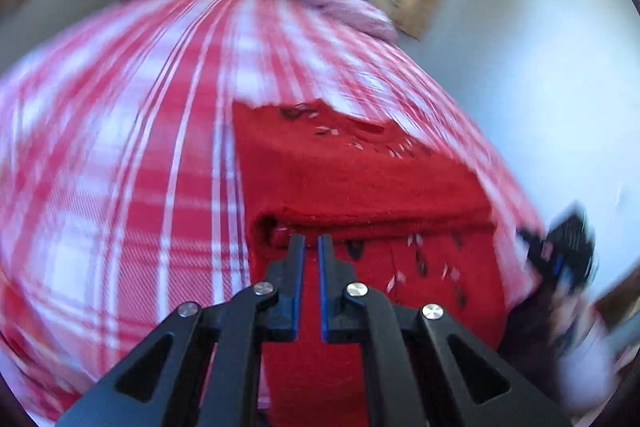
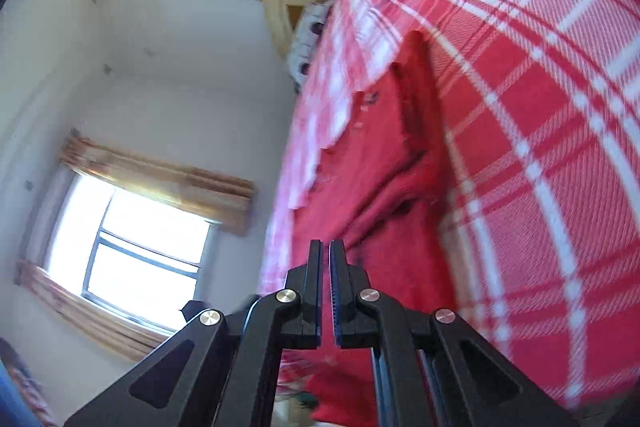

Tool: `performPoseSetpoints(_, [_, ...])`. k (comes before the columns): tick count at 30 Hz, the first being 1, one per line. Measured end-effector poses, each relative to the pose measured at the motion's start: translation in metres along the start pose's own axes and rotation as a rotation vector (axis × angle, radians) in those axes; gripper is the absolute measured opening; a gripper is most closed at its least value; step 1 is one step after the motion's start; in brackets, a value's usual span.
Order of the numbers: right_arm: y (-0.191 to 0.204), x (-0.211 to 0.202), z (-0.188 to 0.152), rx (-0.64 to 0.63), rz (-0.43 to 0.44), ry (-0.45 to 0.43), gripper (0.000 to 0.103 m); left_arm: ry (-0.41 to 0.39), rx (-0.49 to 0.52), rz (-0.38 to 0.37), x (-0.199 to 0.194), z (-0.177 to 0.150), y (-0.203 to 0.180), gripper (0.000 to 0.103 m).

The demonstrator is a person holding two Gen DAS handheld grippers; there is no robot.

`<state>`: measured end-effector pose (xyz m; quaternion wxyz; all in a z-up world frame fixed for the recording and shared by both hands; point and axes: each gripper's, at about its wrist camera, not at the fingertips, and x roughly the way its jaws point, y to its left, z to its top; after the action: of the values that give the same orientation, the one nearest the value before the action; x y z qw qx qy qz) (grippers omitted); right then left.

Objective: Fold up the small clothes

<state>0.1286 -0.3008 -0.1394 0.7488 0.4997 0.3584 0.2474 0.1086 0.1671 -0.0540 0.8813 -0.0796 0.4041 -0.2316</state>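
while both sets of jaws are closed to a thin slit, no cloth is seen pinched by either pair. left gripper is shut with its tips just over the near fold edge of the red knit garment, which lies folded on the plaid bedspread directly ahead and below. right gripper is also shut, empty as far as can be told, with the same garment ahead of its tips and slightly to their right.

risks, as judged:
- fold edge could be snagged by the left tips if dragged across, so the top layer gets pulled open.
- loose knit could catch on the ribbed pads.
- bedspread is soft; a press-down could wrinkle it and skew the stack.
- both views are motion-blurred, so contact cannot be confirmed; a regrasp could be misplaced.
- right gripper shows blurred, close to the garment's right side, so a sideways bump is possible.
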Motion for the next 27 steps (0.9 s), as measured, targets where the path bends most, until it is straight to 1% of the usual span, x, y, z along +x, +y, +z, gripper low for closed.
performPoseSetpoints(1, [0.003,0.002,-0.002,-0.025,-0.027,0.025,0.003,0.009,0.042,-0.014,-0.004,-0.006,-0.001,0.008])
performPoseSetpoints(2, [0.010,0.001,-0.006,-0.065,-0.052,0.058,0.004,0.032,0.071,-0.031,-0.007,-0.015,0.000,0.019])
performPoseSetpoints(3, [0.016,-0.001,-0.013,-0.101,-0.086,0.092,0.004,0.066,0.077,-0.042,-0.007,-0.024,0.003,0.026])
performPoseSetpoints(4, [0.019,-0.003,-0.021,-0.128,-0.124,0.124,0.004,0.095,0.069,-0.041,-0.007,-0.034,0.005,0.045])
performPoseSetpoints(5, [0.022,-0.006,-0.033,-0.149,-0.168,0.167,0.006,0.127,0.043,-0.036,-0.008,-0.052,0.011,0.062])
performPoseSetpoints(6, [0.021,-0.011,-0.045,-0.154,-0.202,0.201,0.018,0.153,0.018,-0.035,-0.007,-0.065,0.017,0.066])
performPoseSetpoints(7, [0.017,-0.016,-0.056,-0.148,-0.226,0.217,0.031,0.182,-0.007,-0.034,-0.005,-0.076,0.021,0.068])
performPoseSetpoints(8, [0.009,-0.025,-0.074,-0.124,-0.253,0.218,0.066,0.235,-0.049,-0.033,0.001,-0.095,0.020,0.068])
performPoseSetpoints(9, [0.001,-0.033,-0.088,-0.099,-0.269,0.201,0.087,0.272,-0.080,-0.035,0.009,-0.104,0.020,0.068])
performPoseSetpoints(10, [-0.006,-0.039,-0.098,-0.080,-0.275,0.185,0.087,0.309,-0.108,-0.041,0.013,-0.115,0.021,0.068])
performPoseSetpoints(11, [-0.016,-0.041,-0.109,-0.053,-0.283,0.200,0.087,0.357,-0.136,-0.058,0.020,-0.129,0.021,0.068])
performPoseSetpoints(13, [-0.033,-0.041,-0.126,-0.006,-0.313,0.245,0.087,0.419,-0.149,-0.057,0.031,-0.142,0.016,0.068])
performPoseSetpoints(16, [-0.042,-0.038,-0.149,0.001,-0.308,0.281,0.087,0.449,-0.176,-0.065,0.042,-0.151,0.009,0.068])
performPoseSetpoints(18, [-0.039,-0.028,-0.162,-0.015,-0.282,0.330,0.087,0.464,-0.219,-0.114,0.044,-0.159,0.005,0.068])
performPoseSetpoints(19, [-0.034,-0.022,-0.168,-0.043,-0.282,0.341,0.087,0.476,-0.232,-0.138,0.046,-0.164,0.002,0.069])
performPoseSetpoints(20, [-0.028,-0.016,-0.171,-0.088,-0.297,0.337,0.086,0.464,-0.213,-0.121,0.046,-0.167,-0.005,0.070])
performPoseSetpoints(21, [-0.021,-0.007,-0.170,-0.126,-0.303,0.330,0.075,0.439,-0.182,-0.106,0.042,-0.169,-0.009,0.070])
performPoseSetpoints(22, [-0.019,-0.004,-0.171,-0.138,-0.295,0.332,0.063,0.429,-0.159,-0.098,0.040,-0.171,-0.013,0.070])
performPoseSetpoints(23, [-0.020,0.001,-0.171,-0.118,-0.283,0.351,0.030,0.421,-0.148,-0.088,0.038,-0.170,-0.015,0.068])
performPoseSetpoints(24, [-0.026,0.001,-0.179,-0.102,-0.281,0.375,0.016,0.416,-0.154,-0.084,0.038,-0.170,-0.015,0.066])
performPoseSetpoints(25, [-0.027,0.008,-0.182,-0.108,-0.288,0.394,0.016,0.412,-0.164,-0.083,0.037,-0.169,-0.014,0.055])
performPoseSetpoints(26, [-0.024,0.010,-0.185,-0.137,-0.298,0.395,0.015,0.397,-0.184,-0.087,0.035,-0.167,-0.009,0.039])
performPoseSetpoints(27, [-0.024,0.011,-0.188,-0.144,-0.288,0.392,0.013,0.384,-0.207,-0.102,0.035,-0.164,-0.003,0.029])
